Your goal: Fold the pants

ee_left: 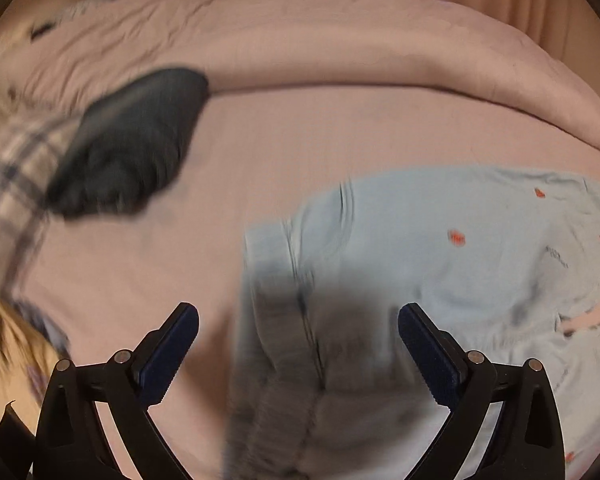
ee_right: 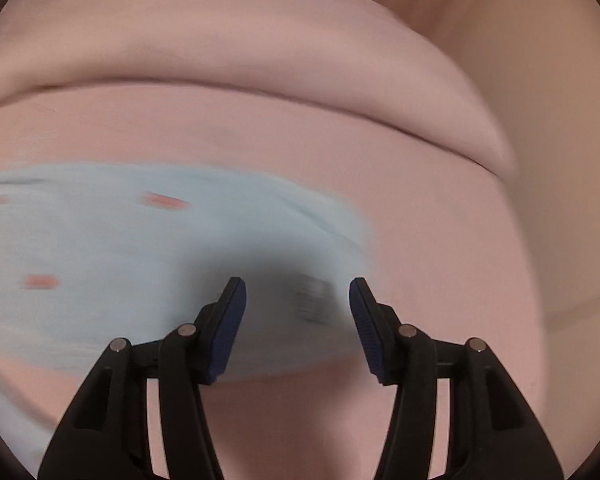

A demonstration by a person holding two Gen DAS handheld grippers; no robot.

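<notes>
On pink bedsheet [ee_left: 300, 140], light-blue pants [ee_left: 440, 240], rolled duvet [ee_left: 340, 48].

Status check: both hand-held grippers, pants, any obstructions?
Left hand-held gripper open, empty. Right hand-held gripper open, empty. Light-blue pants with red dots lying on pink bedsheet, unheld. Dark grey garment and plaid cloth off left, clear of pants.

Left tool [ee_left: 298, 312] tilted downward, jaws spread wide, right tool [ee_right: 298, 286] tilted downward, jaws partly apart
</notes>
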